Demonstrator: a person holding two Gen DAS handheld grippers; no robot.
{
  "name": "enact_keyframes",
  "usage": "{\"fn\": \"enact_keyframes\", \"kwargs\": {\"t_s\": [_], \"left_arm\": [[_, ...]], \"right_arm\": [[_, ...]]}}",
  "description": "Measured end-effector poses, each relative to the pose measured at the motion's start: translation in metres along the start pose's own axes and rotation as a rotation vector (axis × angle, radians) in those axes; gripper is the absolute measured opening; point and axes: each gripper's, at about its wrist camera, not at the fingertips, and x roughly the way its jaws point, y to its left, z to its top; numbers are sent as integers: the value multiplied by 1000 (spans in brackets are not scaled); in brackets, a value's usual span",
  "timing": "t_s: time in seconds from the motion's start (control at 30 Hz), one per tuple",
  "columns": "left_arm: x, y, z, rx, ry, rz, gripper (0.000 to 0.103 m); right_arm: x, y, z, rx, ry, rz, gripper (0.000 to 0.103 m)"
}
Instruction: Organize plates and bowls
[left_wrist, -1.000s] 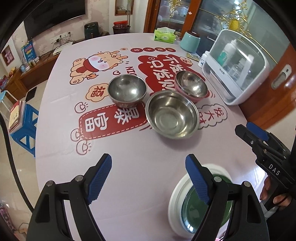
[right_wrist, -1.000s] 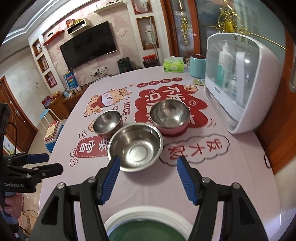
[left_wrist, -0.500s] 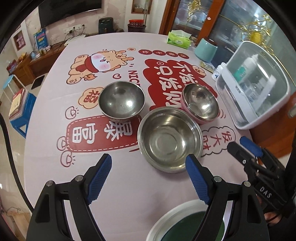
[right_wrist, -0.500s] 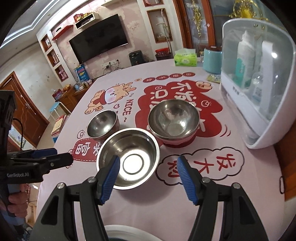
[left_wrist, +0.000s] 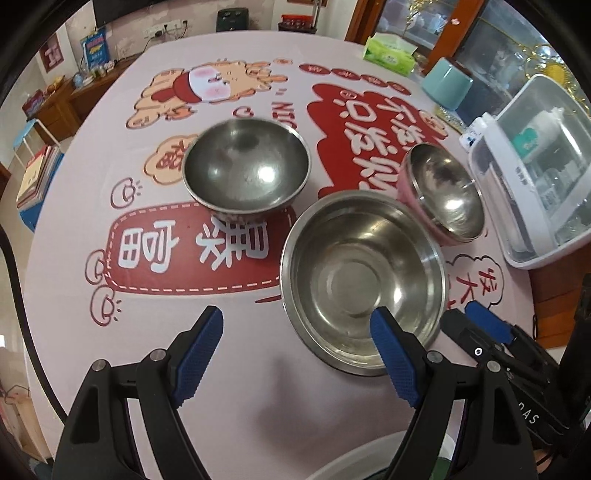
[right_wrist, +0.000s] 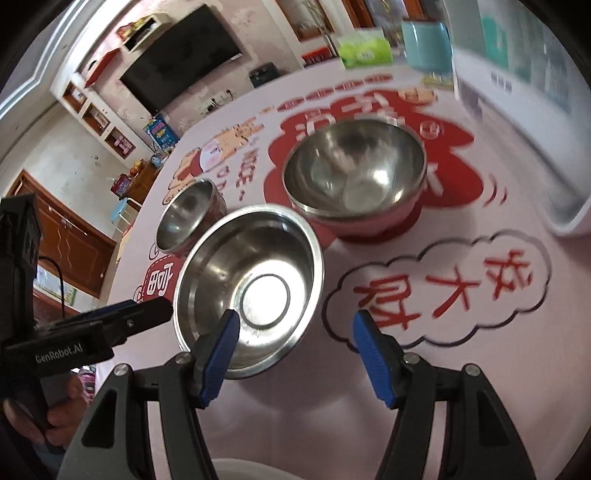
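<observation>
Over the printed tablecloth, both grippers hang with jaws apart and nothing clamped. One blue pad of the left gripper overlaps the wide steel bowl; so does one pad of the right gripper. Behind it sit the small steel bowl and the pink-sided bowl. Since a second ago both grippers have dropped closer, and the white plate has slipped to the frame's bottom edge.

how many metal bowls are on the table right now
3. The wide shallow bowl sits nearest both grippers; the small steel bowl stands beyond it to the left; the pink-sided bowl stands beyond it to the right, near the white cabinet. Others may lie out of view.
</observation>
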Motion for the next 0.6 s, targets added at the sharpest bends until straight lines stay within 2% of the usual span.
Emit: {"fn": "enact_keyframes", "kwargs": {"t_s": [0.2, 0.47, 0.6], "left_arm": [[26, 3, 0, -26, 46, -14, 81], [49, 1, -1, -38, 84, -45, 76], [60, 2, -2, -58, 117, -77, 71]], "right_arm": [[21, -9, -4, 67, 55, 40, 64], [34, -18, -4, 79, 81, 53, 64], [36, -22, -5, 86, 89, 68, 54]]}}
